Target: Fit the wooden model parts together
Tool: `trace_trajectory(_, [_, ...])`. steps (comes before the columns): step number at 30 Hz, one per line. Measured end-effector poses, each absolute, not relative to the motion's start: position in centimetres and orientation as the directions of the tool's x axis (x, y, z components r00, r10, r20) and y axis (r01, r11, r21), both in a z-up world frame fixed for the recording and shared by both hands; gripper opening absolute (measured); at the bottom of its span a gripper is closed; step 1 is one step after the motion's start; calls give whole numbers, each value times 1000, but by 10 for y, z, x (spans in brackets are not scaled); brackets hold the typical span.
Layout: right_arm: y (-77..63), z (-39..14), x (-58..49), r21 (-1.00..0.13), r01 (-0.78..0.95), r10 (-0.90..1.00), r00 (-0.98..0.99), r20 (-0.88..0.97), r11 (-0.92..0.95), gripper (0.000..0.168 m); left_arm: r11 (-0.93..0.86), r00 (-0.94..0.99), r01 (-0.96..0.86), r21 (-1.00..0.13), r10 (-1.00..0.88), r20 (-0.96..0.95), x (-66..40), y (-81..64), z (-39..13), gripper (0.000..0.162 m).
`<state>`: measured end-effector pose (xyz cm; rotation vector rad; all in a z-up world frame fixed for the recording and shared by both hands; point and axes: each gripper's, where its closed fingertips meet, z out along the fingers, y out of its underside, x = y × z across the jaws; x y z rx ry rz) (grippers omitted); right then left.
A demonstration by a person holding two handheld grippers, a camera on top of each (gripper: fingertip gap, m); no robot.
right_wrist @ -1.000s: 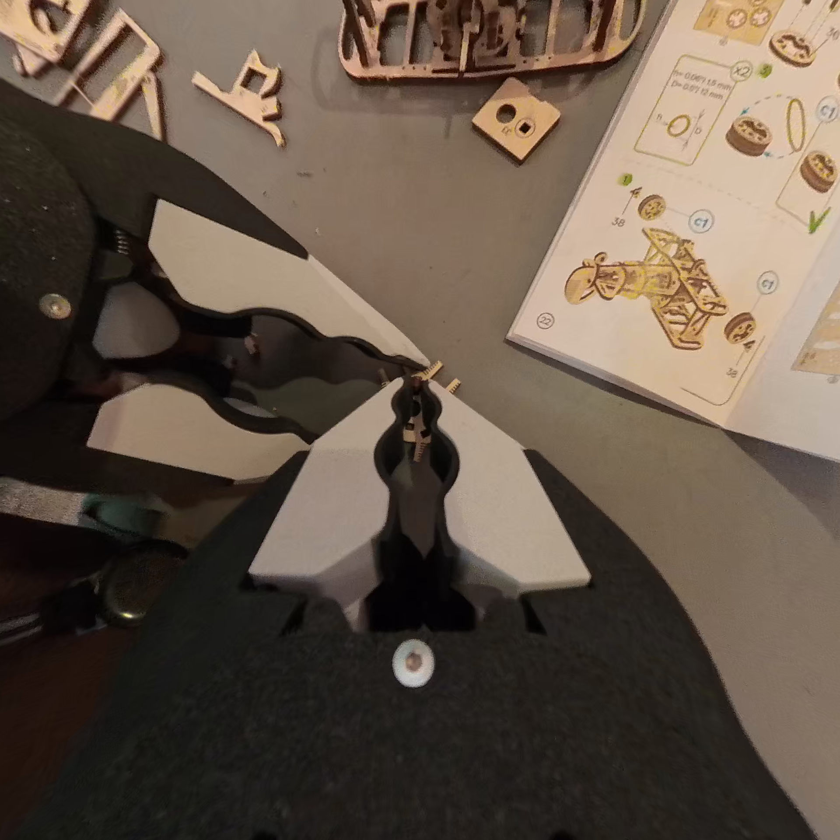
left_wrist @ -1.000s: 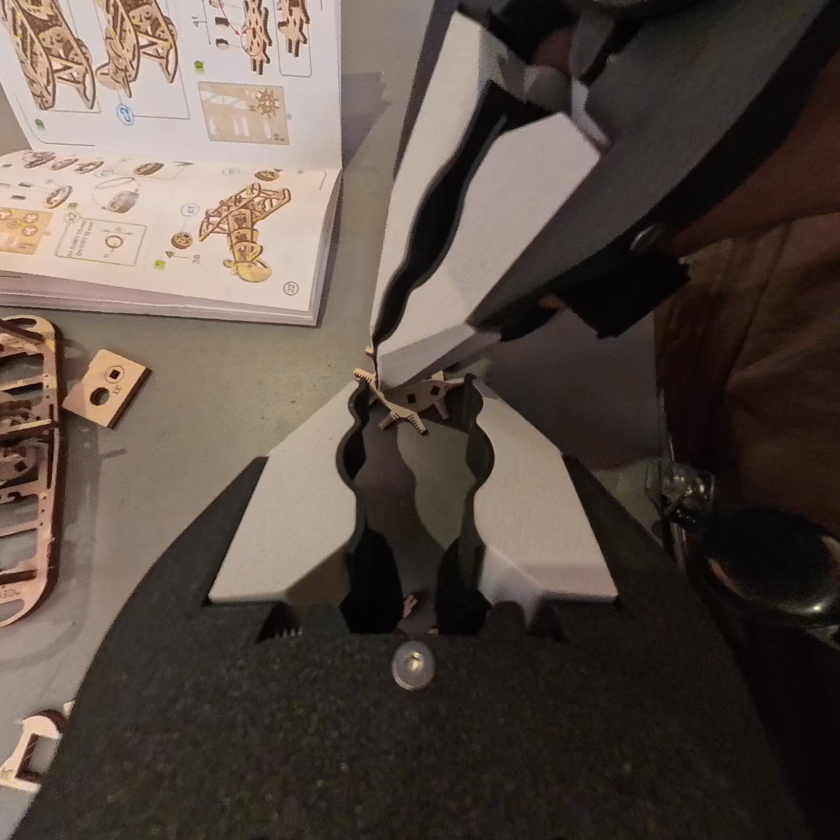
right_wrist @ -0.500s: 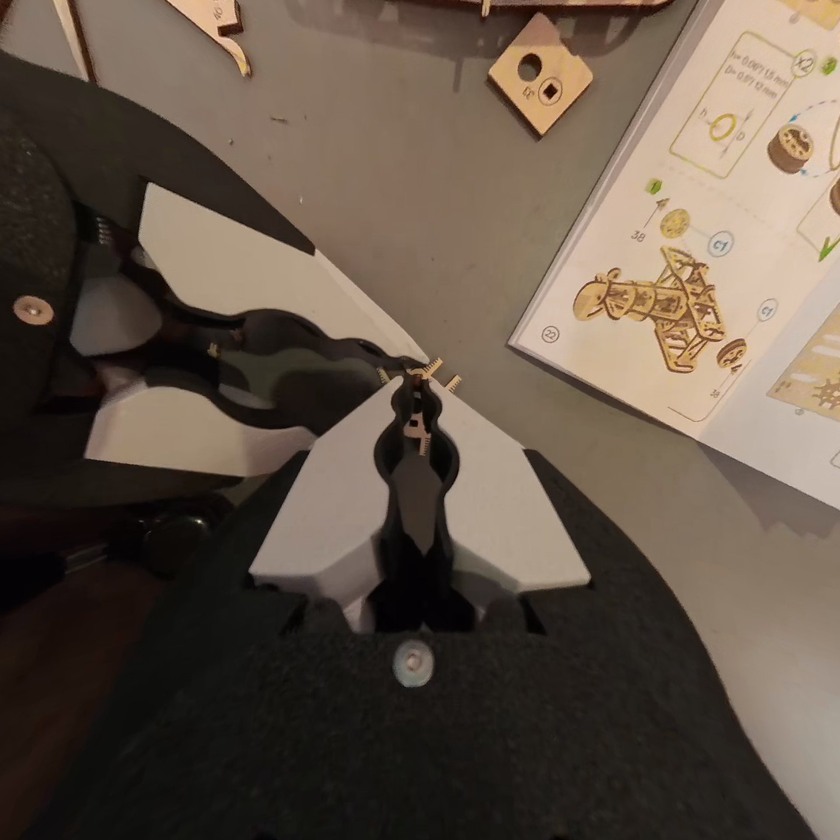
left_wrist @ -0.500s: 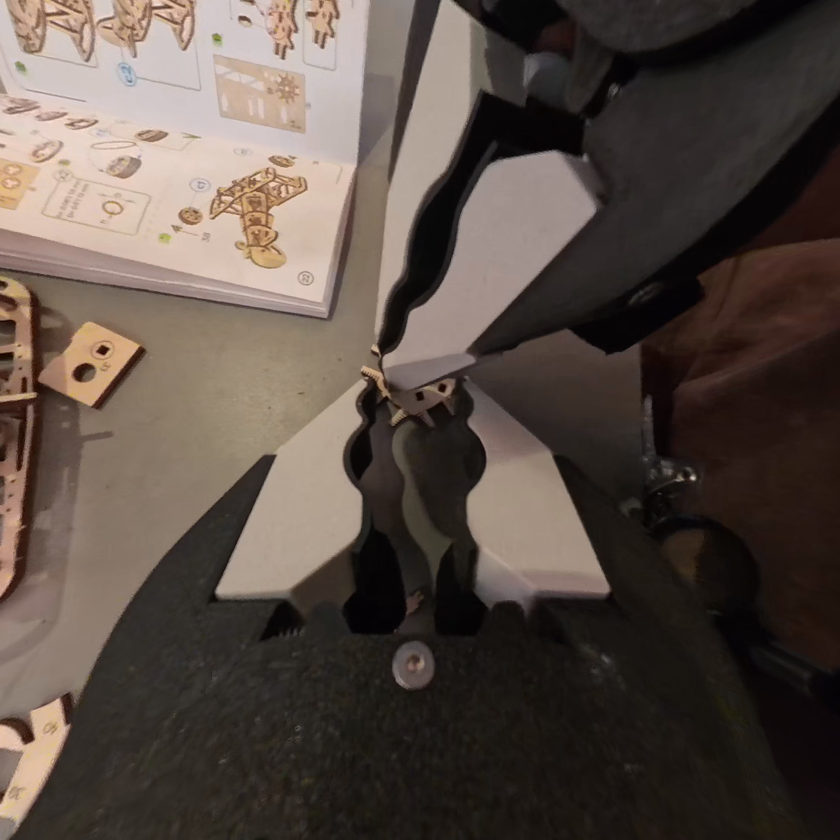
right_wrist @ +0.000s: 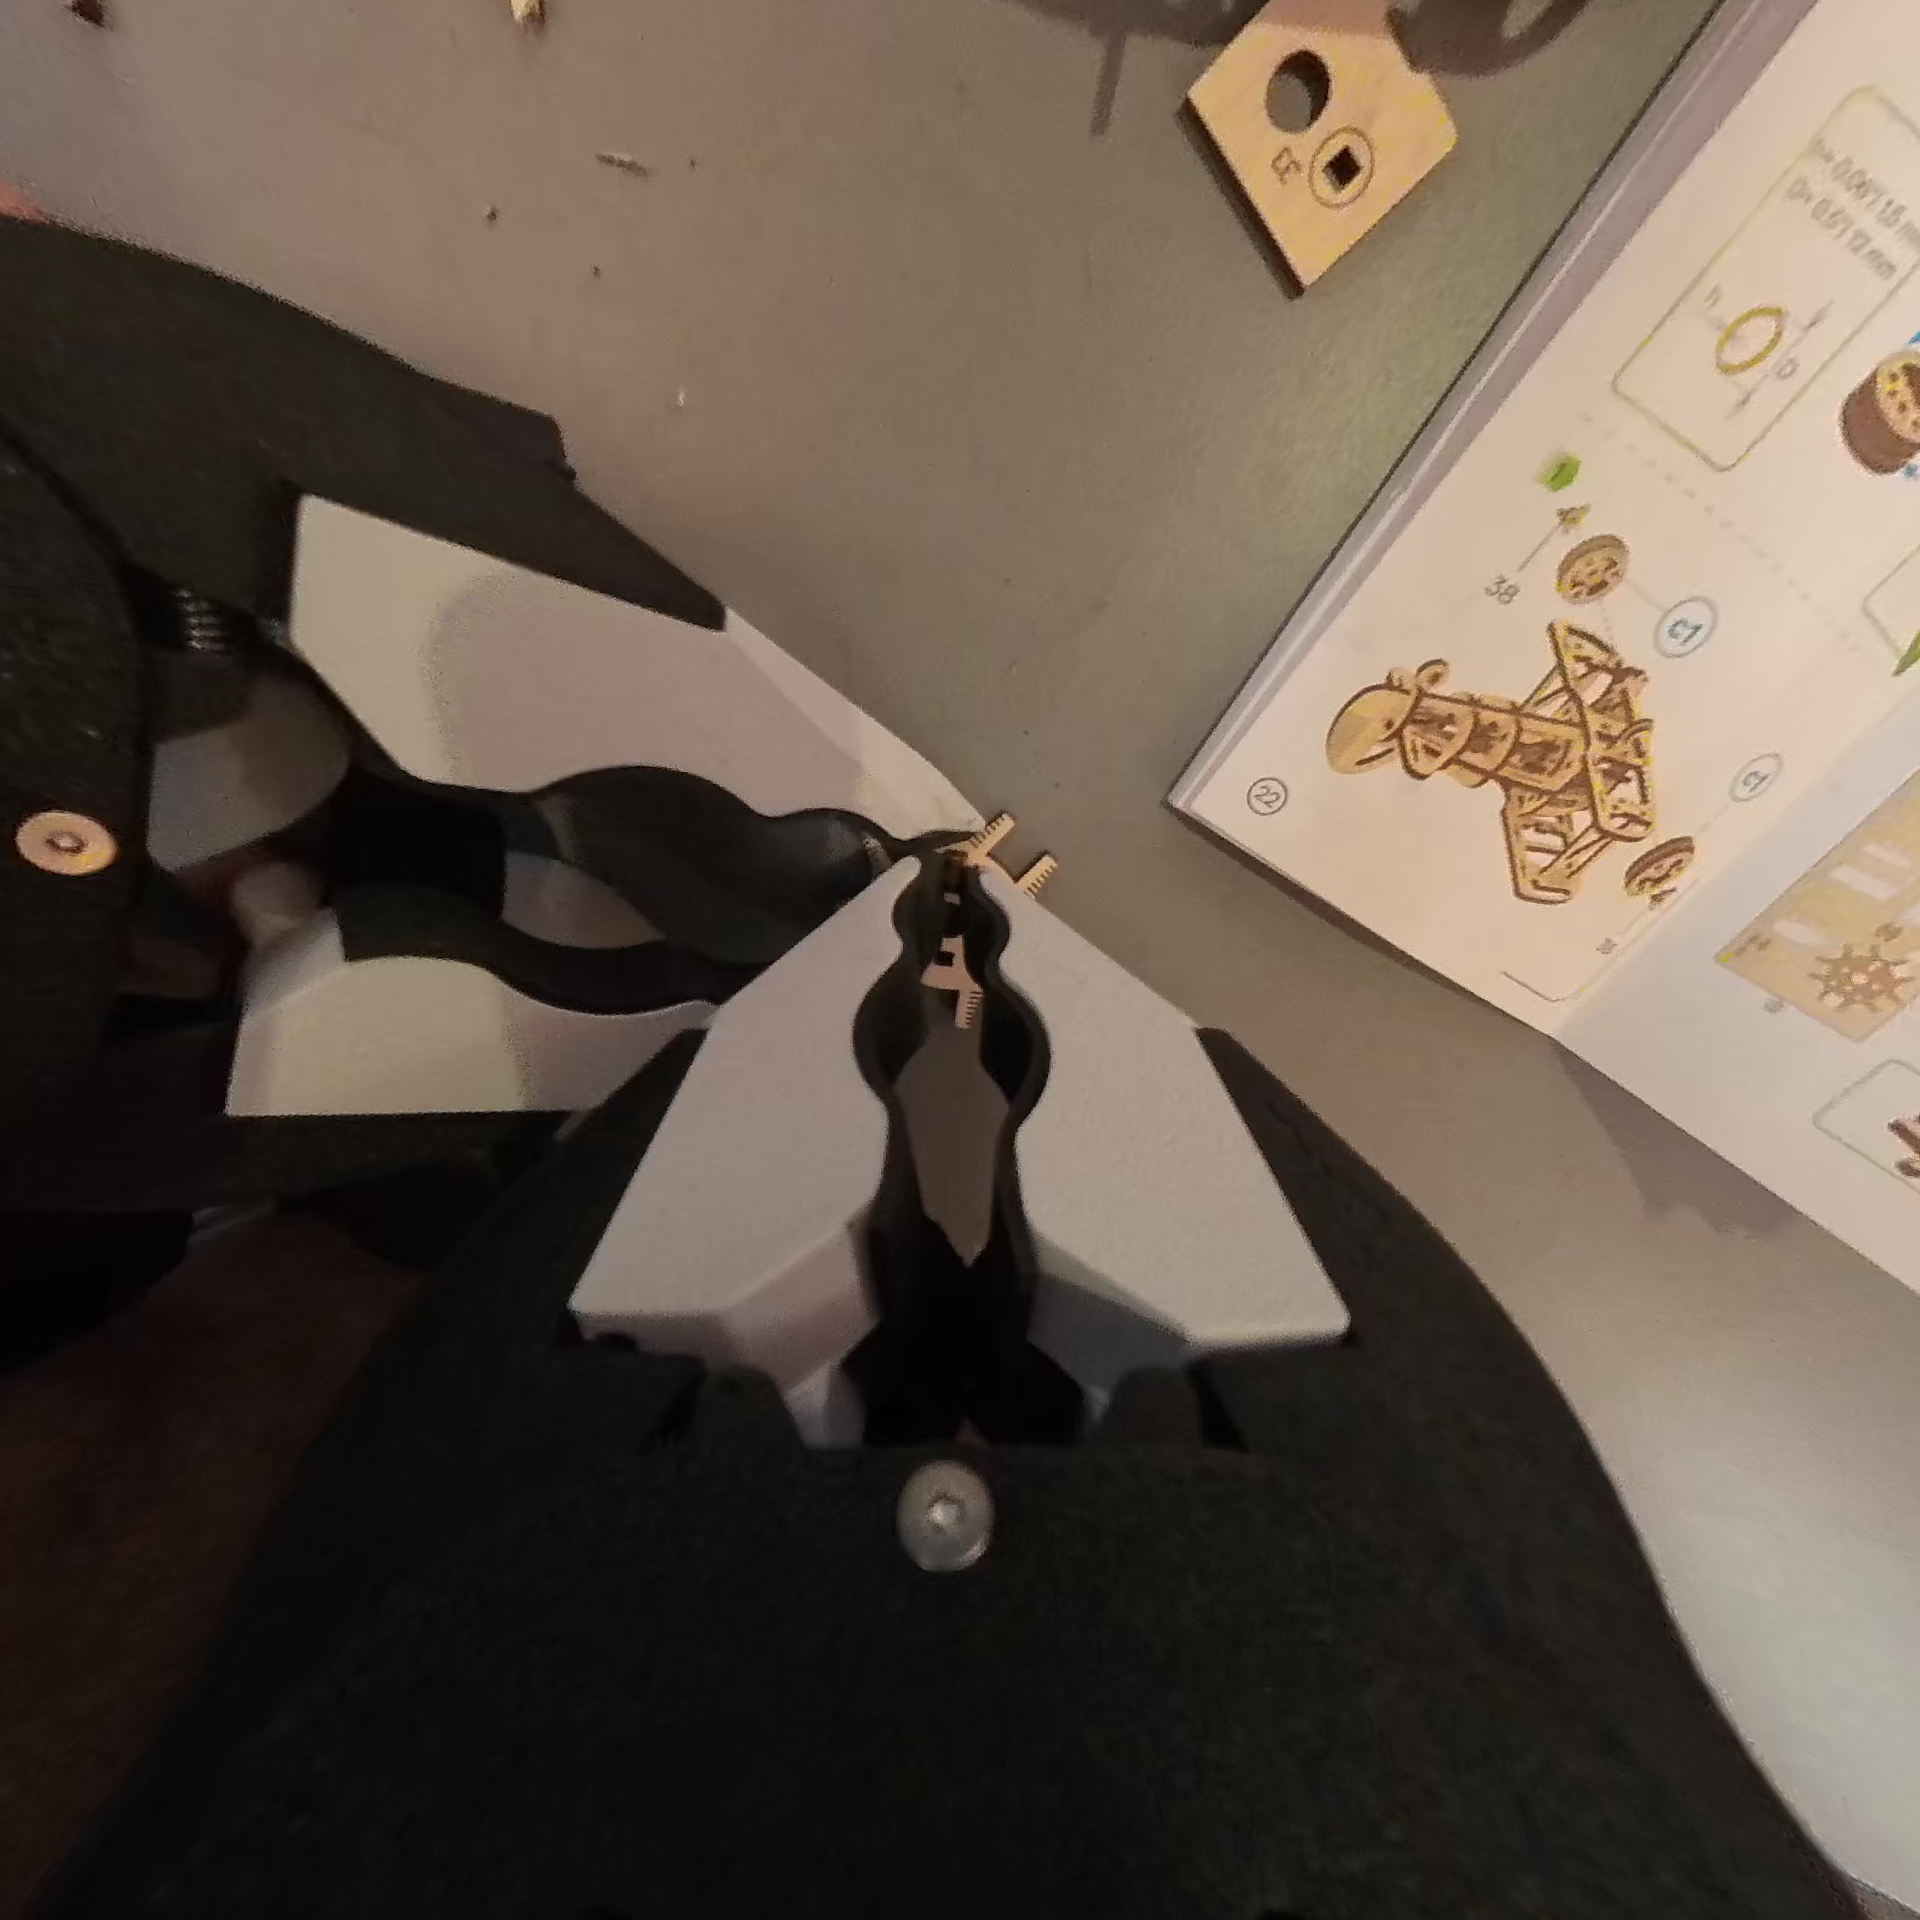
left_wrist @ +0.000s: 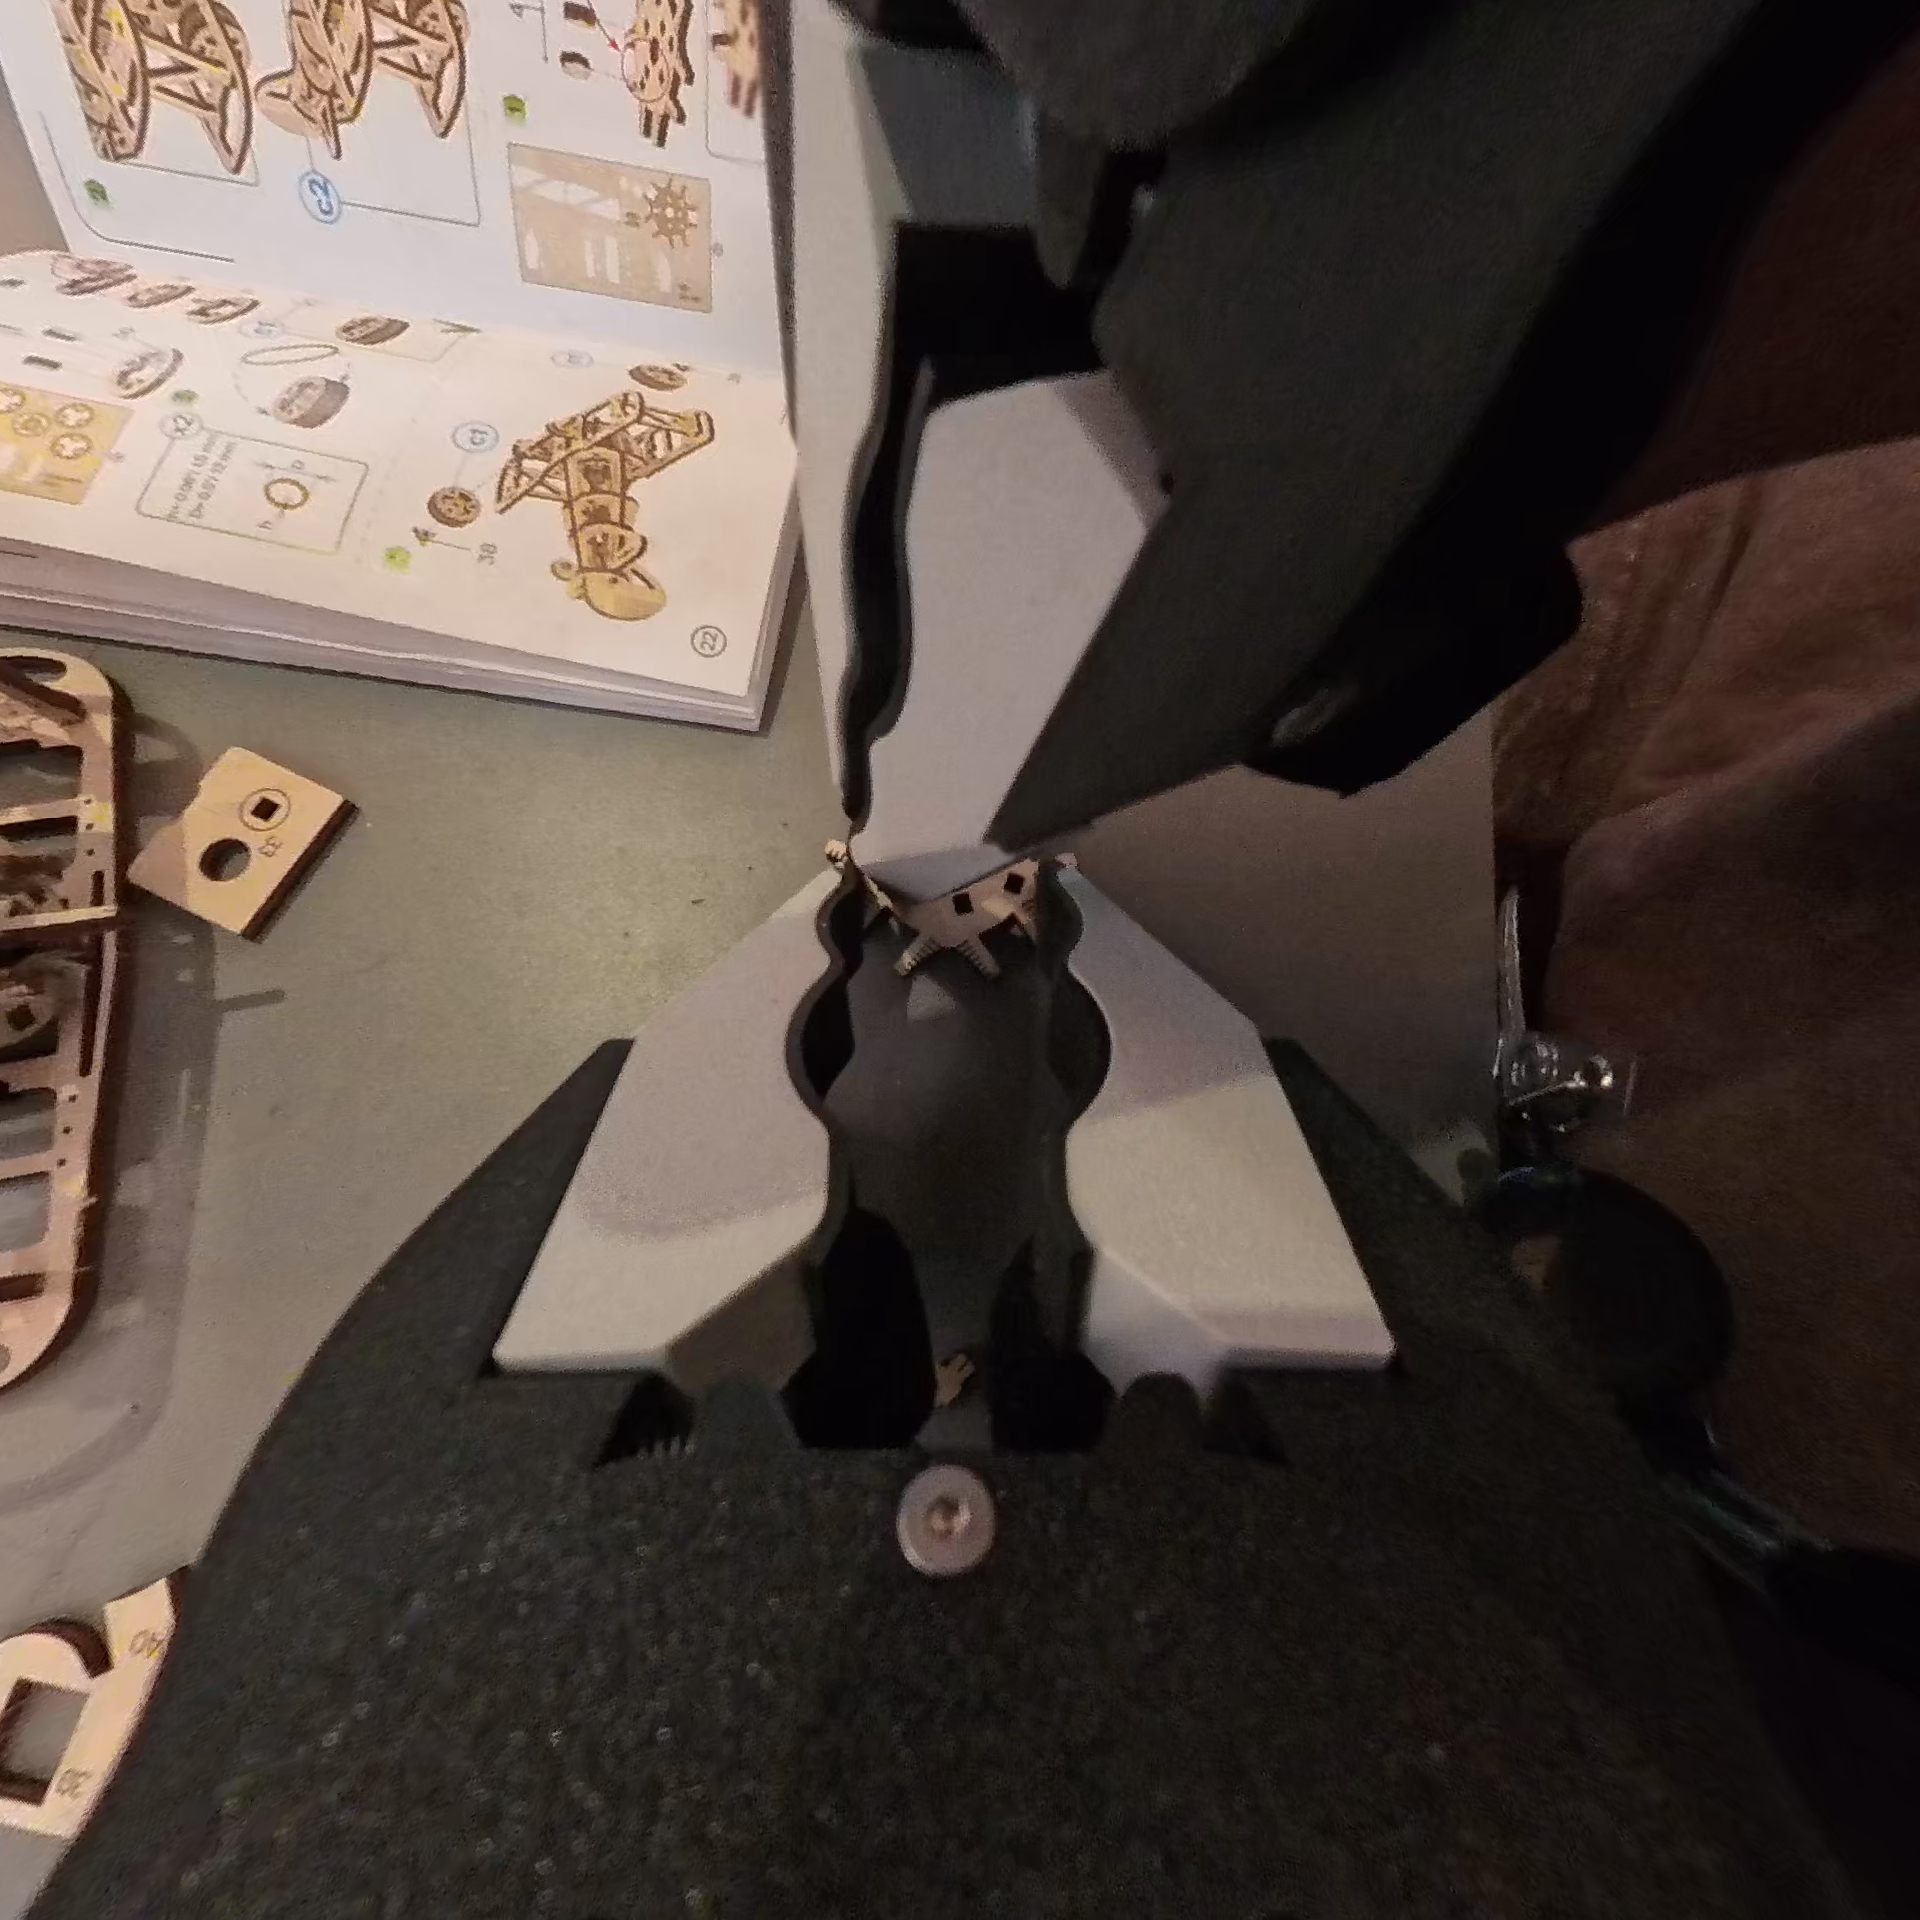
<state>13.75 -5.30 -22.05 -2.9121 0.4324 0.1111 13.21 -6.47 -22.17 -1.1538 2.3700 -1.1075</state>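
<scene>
A small wooden spoked wheel with toothed arms [left_wrist: 956, 920] is held above the grey table between both grippers. My left gripper [left_wrist: 956, 896] is shut on it, one fingertip on each side of the wheel. My right gripper [left_wrist: 883, 844] comes down from above, shut, with its tips on the wheel's upper edge. In the right wrist view the wheel [right_wrist: 951, 971] shows edge-on, pinched between the fingers of my right gripper [right_wrist: 951, 875]. Toothed arms stick out past the tips. My left gripper [right_wrist: 896, 844] reaches in from the left and meets it at the wheel.
An open instruction booklet [left_wrist: 416, 499] lies at the back left; it also shows in the right wrist view [right_wrist: 1621, 727]. A square wooden plate with two holes [left_wrist: 244, 836] and a wooden frame assembly [left_wrist: 52, 987] lie left. A person's brown clothing [left_wrist: 1714, 935] is right.
Both grippers stay joined on the wheel. The pair has shifted slightly over the table, so the booklet and the square plate have moved in both views. The right gripper stands steeper over the left.
</scene>
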Motion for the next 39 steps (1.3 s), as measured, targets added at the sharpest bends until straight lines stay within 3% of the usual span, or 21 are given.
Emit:
trace_trajectory(1, [-53,-221,138,-174,-286,-272,957,-99,-942,3,388,-641,-547,-742,-764,73,132,-65,-222,31])
trace_trajectory(9, [-53,-221,137,-173,-248,-231,967,-109,-953,3,390,-640,-546,-741,-765,70,132,-64,-222,31])
trace_trajectory(14, [-48,-218,140,-293,-264,-231,962,-143,-919,3,389,-643,-546,-742,-762,74,132,-64,-222,31])
trace_trajectory(17, [-50,-212,138,-339,-251,-207,965,-160,-907,17,393,-647,-542,-742,-759,71,132,-65,-222,31])
trace_trajectory(24, [-49,-208,138,-459,-259,-194,963,-185,-850,17,393,-649,-543,-742,-757,74,132,-65,-222,31])
trace_trajectory(30, [-51,-215,141,-448,-215,-183,976,-114,-868,5,394,-649,-542,-742,-757,73,132,-65,-222,30])
trace_trajectory(39, [-52,-209,139,-460,-222,-185,975,-126,-859,6,392,-649,-543,-742,-757,76,132,-65,-222,31])
